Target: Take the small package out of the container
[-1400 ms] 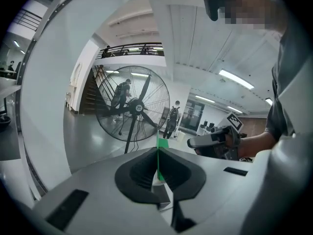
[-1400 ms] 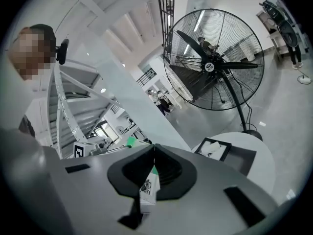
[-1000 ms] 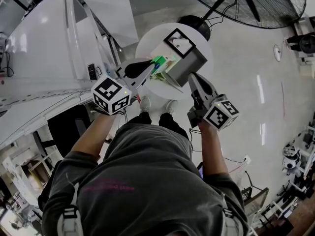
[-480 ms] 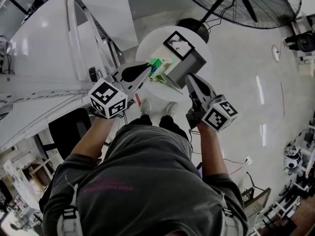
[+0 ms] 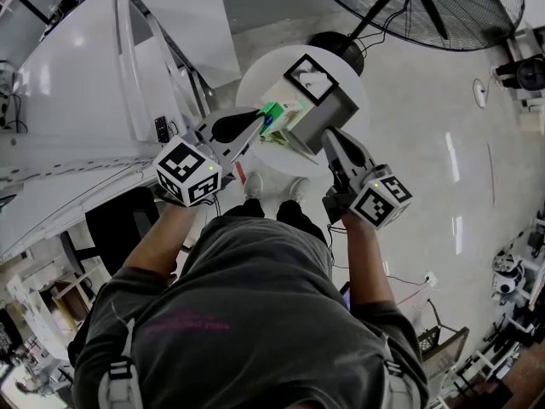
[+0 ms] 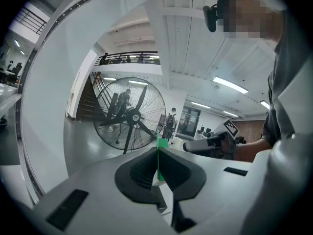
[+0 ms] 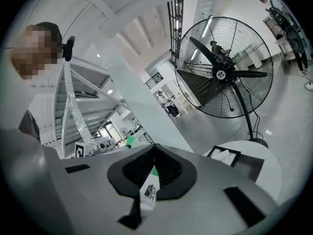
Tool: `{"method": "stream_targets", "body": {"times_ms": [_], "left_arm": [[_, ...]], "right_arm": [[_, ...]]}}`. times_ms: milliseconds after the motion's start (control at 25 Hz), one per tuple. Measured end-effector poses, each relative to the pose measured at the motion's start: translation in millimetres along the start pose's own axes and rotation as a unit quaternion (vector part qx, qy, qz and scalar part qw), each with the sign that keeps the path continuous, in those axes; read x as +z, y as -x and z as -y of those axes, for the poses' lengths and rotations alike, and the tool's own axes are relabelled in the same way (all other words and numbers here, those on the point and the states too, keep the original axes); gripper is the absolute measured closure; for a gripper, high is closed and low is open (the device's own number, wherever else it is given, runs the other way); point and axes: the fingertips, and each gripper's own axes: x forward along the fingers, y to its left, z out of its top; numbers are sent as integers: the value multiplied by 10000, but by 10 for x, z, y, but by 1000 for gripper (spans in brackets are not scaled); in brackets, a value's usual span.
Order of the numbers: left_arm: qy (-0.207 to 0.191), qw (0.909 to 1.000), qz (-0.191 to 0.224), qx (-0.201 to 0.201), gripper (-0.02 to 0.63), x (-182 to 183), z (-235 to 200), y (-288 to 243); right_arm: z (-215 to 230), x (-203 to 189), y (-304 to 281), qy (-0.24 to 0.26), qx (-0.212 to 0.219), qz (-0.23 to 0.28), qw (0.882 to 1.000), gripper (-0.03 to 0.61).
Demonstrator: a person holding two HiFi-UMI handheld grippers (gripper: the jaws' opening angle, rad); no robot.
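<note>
Green-and-white, the small package (image 5: 274, 112) is outside the container (image 5: 330, 113). It is held in the air just beside the container's grey wall and above the round white table (image 5: 255, 75). The left gripper (image 5: 257, 121) has its jaws pressed together on the package's thin green edge, and the left gripper view shows that edge (image 6: 158, 156) standing upright between the dark pads. The right gripper (image 5: 327, 135) is also closed. Its own view shows a white pack (image 7: 148, 190) with a printed label and a green far end pinched between the jaws. The views do not show whether this is the other end of the same package or a second item. The container sits on the table with its black rim up, and something pale lies inside it. A large floor fan (image 5: 426, 7) stands beyond the table. The extraction step appears nearly complete, and what remains is to carry the package clear and set it down. Apply constant pinch pressure, because a thin edge can slip out of flat pads. If both grippers are on one item, move them together at one rate and do not pull them apart or twist, or the wrapper may tear. Clear the container's rim before lowering, then place the package on a bare part of the table.
</note>
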Motion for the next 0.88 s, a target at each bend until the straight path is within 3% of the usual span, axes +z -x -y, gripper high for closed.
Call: {"method": "stream_targets", "body": {"times_ms": [880], "left_arm": [[44, 9998, -189, 20, 594, -71, 24, -260]], "right_arm": [[216, 40, 2, -32, 94, -207, 9997, 557]]}}
